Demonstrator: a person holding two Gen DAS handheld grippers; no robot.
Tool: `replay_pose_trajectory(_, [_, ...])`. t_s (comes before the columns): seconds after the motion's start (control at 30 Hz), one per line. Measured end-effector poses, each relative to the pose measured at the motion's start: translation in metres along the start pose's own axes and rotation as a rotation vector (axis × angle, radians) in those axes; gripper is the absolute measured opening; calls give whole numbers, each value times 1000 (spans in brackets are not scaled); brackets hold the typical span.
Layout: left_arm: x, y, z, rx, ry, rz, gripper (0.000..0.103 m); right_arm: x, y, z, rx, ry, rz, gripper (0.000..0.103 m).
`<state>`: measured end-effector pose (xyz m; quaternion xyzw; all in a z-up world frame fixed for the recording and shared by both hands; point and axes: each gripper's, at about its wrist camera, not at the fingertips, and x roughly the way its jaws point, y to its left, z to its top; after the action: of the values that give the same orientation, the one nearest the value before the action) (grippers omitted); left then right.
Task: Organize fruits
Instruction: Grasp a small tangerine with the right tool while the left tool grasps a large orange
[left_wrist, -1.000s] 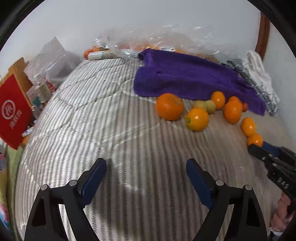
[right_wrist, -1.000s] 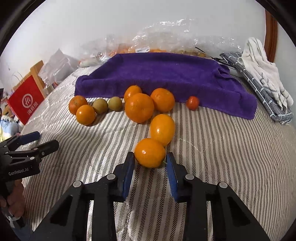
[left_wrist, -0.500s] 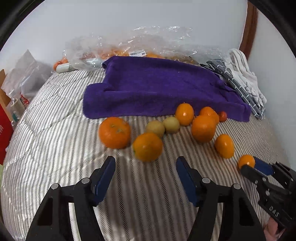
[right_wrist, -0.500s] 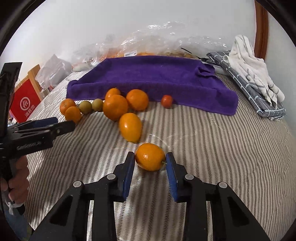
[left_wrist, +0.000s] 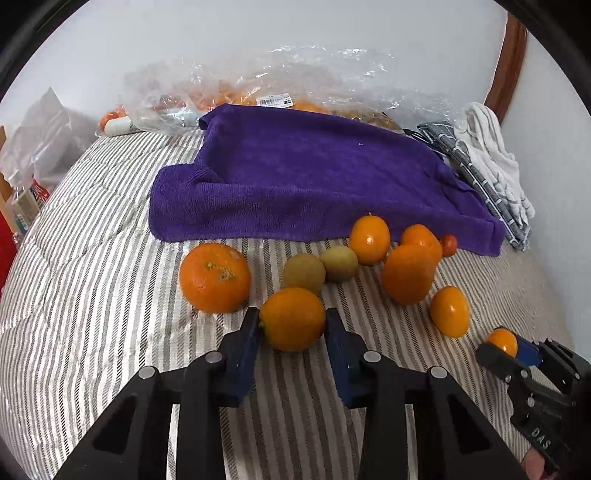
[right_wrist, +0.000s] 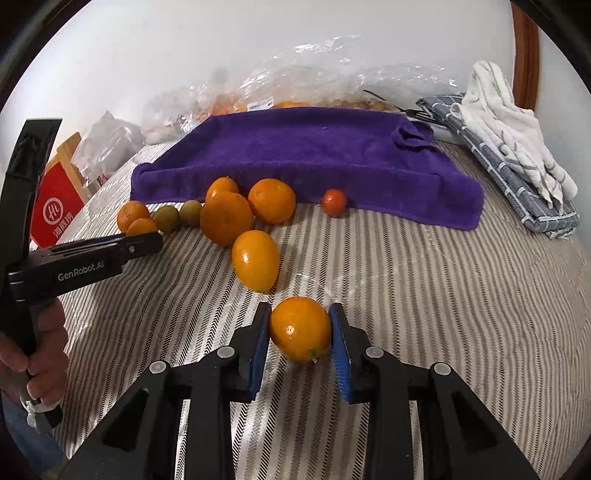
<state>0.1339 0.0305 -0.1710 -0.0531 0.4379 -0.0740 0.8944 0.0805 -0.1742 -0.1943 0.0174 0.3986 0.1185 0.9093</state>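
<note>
Currently, an orange (right_wrist: 300, 328) is clamped by the right gripper (right_wrist: 300, 341), and another orange (left_wrist: 292, 319) by the left gripper (left_wrist: 291, 334). Beyond, oranges and two kiwis (left_wrist: 321, 267) lie unsorted near the purple towel (left_wrist: 314, 181); most sorting is judged left.

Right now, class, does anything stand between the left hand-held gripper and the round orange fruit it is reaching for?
Nothing visible does. The left hand-held gripper already has the round orange fruit between its blue pads, on the striped bedcover.
</note>
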Motion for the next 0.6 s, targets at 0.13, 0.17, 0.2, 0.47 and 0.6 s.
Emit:
replay_pose_trajectory(0.13, [-19,1,-2,4,-20,2,33,-11,-4,2,9,-12,-18,31])
replay_pose_trajectory(0.17, [-25,1,-1,4,-26,5,33,-14,-6,4,14,-17,-21,31])
replay_pose_trajectory(0.2, [-32,2,0,4,-33,3,33,-17,-7,5,17,-22,-24,31])
replay_pose_trajectory(0.47, [-87,-1,15,3,-102,13,33,-48,-19,24,45,-66,-69,31])
replay_pose_trajectory(0.6, [-106,-1,22,-4,-114,27,33,-64,-25,34,57,-86,-97,31])
